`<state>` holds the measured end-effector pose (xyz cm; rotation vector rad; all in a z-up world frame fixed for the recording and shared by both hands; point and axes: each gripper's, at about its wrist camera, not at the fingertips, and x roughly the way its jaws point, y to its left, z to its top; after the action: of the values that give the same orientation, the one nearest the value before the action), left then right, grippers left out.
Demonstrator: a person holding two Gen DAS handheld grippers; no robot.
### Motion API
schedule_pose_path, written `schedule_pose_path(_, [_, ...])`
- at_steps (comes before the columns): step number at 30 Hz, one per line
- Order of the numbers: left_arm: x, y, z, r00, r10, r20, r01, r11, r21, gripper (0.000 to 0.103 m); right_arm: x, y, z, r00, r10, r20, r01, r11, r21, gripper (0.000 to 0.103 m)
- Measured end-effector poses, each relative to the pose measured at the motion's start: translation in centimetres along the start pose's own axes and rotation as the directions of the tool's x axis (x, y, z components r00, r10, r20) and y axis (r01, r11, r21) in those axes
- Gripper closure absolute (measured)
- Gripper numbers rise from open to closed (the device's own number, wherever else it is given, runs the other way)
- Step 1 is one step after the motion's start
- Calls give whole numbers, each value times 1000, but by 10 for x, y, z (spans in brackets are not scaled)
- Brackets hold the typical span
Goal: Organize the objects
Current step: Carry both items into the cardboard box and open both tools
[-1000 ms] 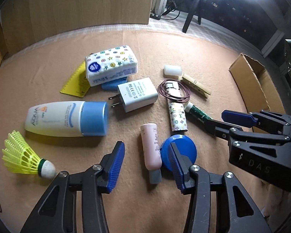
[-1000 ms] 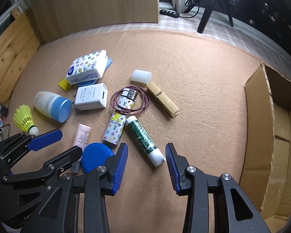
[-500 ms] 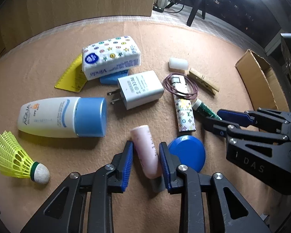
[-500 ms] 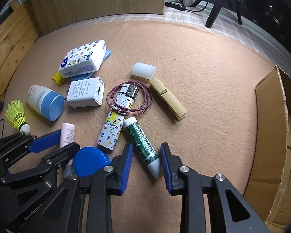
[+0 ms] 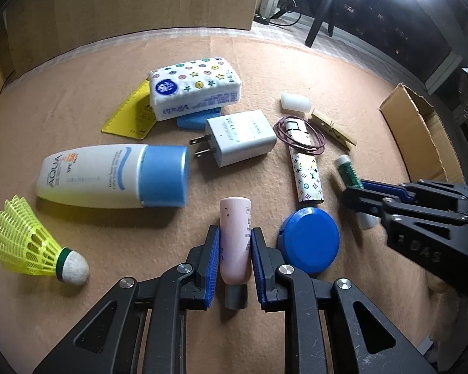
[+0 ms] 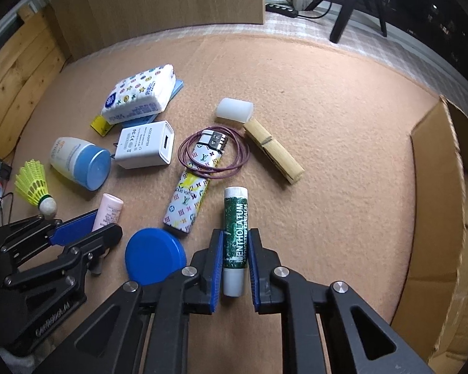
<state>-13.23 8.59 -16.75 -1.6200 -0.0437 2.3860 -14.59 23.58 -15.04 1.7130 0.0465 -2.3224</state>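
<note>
A pink tube [image 5: 235,218] with a grey cap lies on the tan felt mat [image 5: 78,93]. My left gripper [image 5: 235,230] is shut on it, blue pads pressing both sides. A green lip balm stick [image 6: 235,215] lies lengthwise between the fingers of my right gripper [image 6: 235,233]. Its jaws are closing, and the pads touch the stick's sides. In the right wrist view, the left gripper [image 6: 107,222] stands at lower left over the pink tube [image 6: 110,208]. In the left wrist view, the right gripper [image 5: 354,188] covers the lower end of the lip balm [image 5: 346,171].
Between the grippers lie a blue round lid [image 5: 310,244] and a patterned lighter [image 5: 307,177] inside a purple band. Farther off are a charger [image 5: 240,137], tissue pack [image 5: 193,90], sunscreen bottle [image 5: 109,174], shuttlecock [image 5: 31,246] and clothespin [image 5: 333,129]. An open cardboard box [image 6: 436,187] stands at right.
Both grippers have closed from wide open: the left onto the pink tube, the right around the green lip balm. Each has shifted slightly so its object lies centred between the pads.
</note>
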Motion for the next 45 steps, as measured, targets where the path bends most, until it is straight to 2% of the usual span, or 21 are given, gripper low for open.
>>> schedule_pose_path(7, [-19,9,1,999,-23,32,23,1000,-13,82,-39,-12,-13,996,43,75,-45,998,33,89])
schedule_pose_path(13, [-47,-13,6,995,-64,82,63,998,17,82,-85,-31,-32,986,53,156,-62,997,54,89])
schedule_pose_path(18, [-66,-58,14,986,-120,112,111,990,83,82,-110,-65,-50,981,32,191,-54,992,113,89])
schedule_pose_path(21, [-68,-90,23,980,-162,118,147,981,127,82,-124,-90,-63,978,-11,209,-22,987,157,89])
schedule_pose_path(31, [-68,-202,42,955,-279,100,242,929,280,82,-143,-164,-94,968,-123,217,58,957,284,89])
schedule_pose_path(38, [-44,-271,40,951,-306,45,269,890,368,82,-137,-201,-105,968,-162,190,92,939,331,89])
schedule_pose_path(45, [-23,-309,31,956,-293,-4,270,875,403,82,-132,-223,-113,969,-181,170,110,927,360,89])
